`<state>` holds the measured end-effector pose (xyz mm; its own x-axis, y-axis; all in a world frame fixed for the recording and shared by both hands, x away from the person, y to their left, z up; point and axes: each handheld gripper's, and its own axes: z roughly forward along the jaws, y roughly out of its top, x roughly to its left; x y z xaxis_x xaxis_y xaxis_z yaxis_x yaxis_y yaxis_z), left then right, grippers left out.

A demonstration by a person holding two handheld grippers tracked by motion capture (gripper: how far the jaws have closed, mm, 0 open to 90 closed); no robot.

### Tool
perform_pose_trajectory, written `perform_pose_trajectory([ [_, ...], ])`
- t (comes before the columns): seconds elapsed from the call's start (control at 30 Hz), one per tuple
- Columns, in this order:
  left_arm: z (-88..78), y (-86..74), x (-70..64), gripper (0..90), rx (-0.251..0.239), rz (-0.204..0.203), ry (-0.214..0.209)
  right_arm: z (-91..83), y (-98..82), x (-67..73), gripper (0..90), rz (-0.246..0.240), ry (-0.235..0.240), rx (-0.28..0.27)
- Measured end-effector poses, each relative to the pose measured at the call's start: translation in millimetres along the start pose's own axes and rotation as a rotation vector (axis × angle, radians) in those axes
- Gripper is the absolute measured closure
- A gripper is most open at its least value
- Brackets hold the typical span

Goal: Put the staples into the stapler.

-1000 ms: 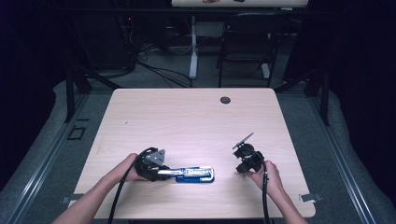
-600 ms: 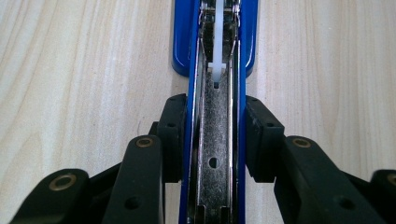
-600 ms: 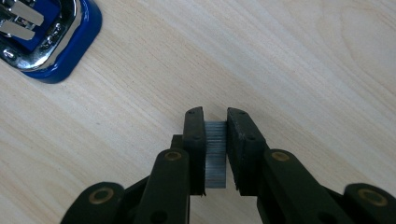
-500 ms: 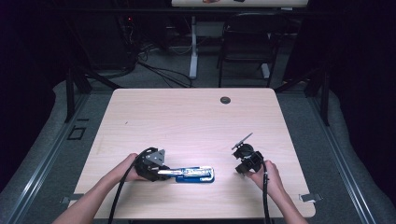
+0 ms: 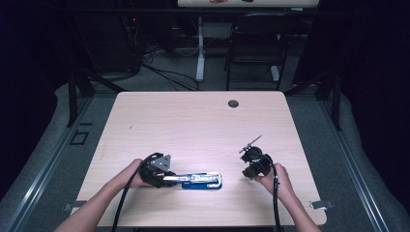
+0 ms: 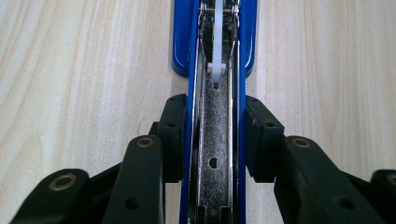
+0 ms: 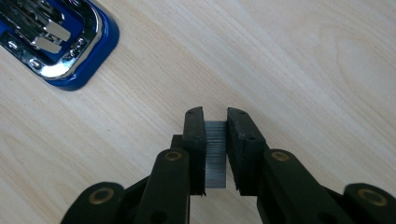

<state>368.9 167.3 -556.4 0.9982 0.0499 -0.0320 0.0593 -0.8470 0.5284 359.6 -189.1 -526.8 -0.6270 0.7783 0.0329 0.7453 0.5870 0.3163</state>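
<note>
A blue stapler point(image 5: 200, 180) lies open near the table's front edge, its chrome magazine channel point(image 6: 215, 154) facing up. My left gripper point(image 5: 180, 179) is shut on the stapler's blue sides, one pad point(image 6: 173, 135) on each flank, as the left gripper view point(image 6: 215, 135) shows. To the right, apart from the stapler, my right gripper point(image 5: 249, 170) is shut on a short grey strip of staples point(image 7: 215, 154) held upright between its pads point(image 7: 215, 122) just above the wood. The stapler's rounded chrome end point(image 7: 60, 37) sits at the upper left of the right gripper view.
The light wooden table point(image 5: 193, 125) has a black round grommet point(image 5: 233, 103) near its far edge. A dark chair point(image 5: 256, 43) and cables stand on the floor beyond the table. Both forearms come in from the front edge.
</note>
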Motion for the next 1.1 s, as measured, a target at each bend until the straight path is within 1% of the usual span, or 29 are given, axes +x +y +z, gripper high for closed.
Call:
perform_pose_trajectory([
  [0.03, 0.3, 0.0, -0.5, 64.6, -0.002, 0.0, 0.008, -0.3, 0.7, -0.8, 78.7, -0.013, -0.003, -0.003],
  [0.07, 0.1, 0.2, -0.3, 64.6, 0.001, 0.001, 0.003, 0.8, 1.5, 0.0, 78.7, 0.001, 0.006, -0.02],
  [0.1, 0.1, 0.3, -0.4, 64.6, 0.002, 0.002, 0.006, 0.1, 3.3, -1.4, 78.7, -0.022, 0.001, -0.007],
  [0.13, 0.6, 0.0, -0.7, 64.6, -0.004, 0.001, 0.012, 0.4, 4.3, -1.1, 78.7, -0.013, 0.005, -0.018],
  [0.17, 0.4, 0.0, -0.4, 64.6, -0.003, 0.0, 0.009, 0.3, 6.1, -2.2, 78.8, -0.028, 0.009, -0.017],
  [0.2, 0.0, 0.1, -0.2, 64.6, 0.001, 0.0, 0.001, 2.8, 6.7, -1.2, 78.8, -0.008, 0.018, -0.047],
  [0.23, 0.3, 0.0, -0.5, 64.6, -0.002, 0.0, 0.008, 0.6, 9.7, -3.8, 78.8, -0.032, 0.008, -0.02],
  [0.27, 0.3, 0.1, -0.2, 64.6, -0.001, 0.001, 0.007, 1.6, 10.4, -4.4, 78.8, -0.028, 0.018, -0.039],
  [0.33, 0.0, 0.2, 0.5, 64.6, 0.001, 0.002, -0.003, 1.1, 15.0, -5.5, 78.8, -0.035, 0.034, -0.047],
  [0.37, 0.1, 0.2, 0.7, 64.6, 0.0, 0.003, -0.004, 1.3, 16.0, -5.1, 78.8, -0.033, 0.034, -0.054],
  [0.4, 0.1, 0.3, 0.7, 64.6, 0.001, 0.002, -0.004, 2.4, 17.5, -3.6, 78.8, -0.024, 0.046, -0.078],
  [0.43, 0.1, 0.3, 0.7, 64.6, 0.001, 0.003, -0.003, 2.2, 19.0, -3.4, 78.8, -0.038, 0.041, -0.076],
  [0.5, 0.1, 0.4, 0.6, 64.6, 0.002, 0.003, -0.002, 3.4, 21.6, -0.8, 78.8, -0.056, 0.059, -0.077],
  [0.53, 0.2, 0.2, 1.0, 64.6, -0.001, 0.002, -0.006, 3.5, 23.3, 0.0, 78.8, -0.068, 0.068, -0.068],
  [0.6, 0.0, -0.1, 1.4, 64.6, -0.001, 0.001, -0.007, 5.0, 26.5, 3.1, 78.8, -0.095, 0.071, -0.061],
  [0.63, 0.1, 0.0, 1.2, 64.7, -0.001, 0.002, -0.007, 6.4, 27.2, 5.1, 78.8, -0.088, 0.08, -0.074],
  [0.7, 0.1, 0.1, 1.1, 64.7, 0.0, 0.002, -0.007, 6.8, 31.2, 7.0, 78.8, -0.115, 0.083, -0.061],
  [0.73, 0.2, 0.1, 1.0, 64.7, -0.001, 0.002, -0.006, 8.2, 32.8, 9.2, 78.8, -0.116, 0.088, -0.071],
  [0.77, 0.2, 0.2, 1.0, 64.6, 0.0, 0.003, -0.006, 7.8, 34.6, 9.4, 78.8, -0.13, 0.085, -0.06],
  [0.93, 0.2, 0.2, 1.3, 64.7, -0.001, 0.005, -0.007, 9.2, 41.9, 13.6, 78.8, -0.167, 0.098, -0.066],
  [1.03, 0.2, 0.1, 1.5, 64.7, 0.0, 0.005, -0.009, 9.7, 45.3, 15.9, 78.8, -0.176, 0.12, -0.084],
  [1.1, 0.1, 0.1, 1.7, 64.7, 0.0, 0.006, -0.01, 9.9, 47.4, 18.2, 78.9, -0.194, 0.128, -0.092],
])
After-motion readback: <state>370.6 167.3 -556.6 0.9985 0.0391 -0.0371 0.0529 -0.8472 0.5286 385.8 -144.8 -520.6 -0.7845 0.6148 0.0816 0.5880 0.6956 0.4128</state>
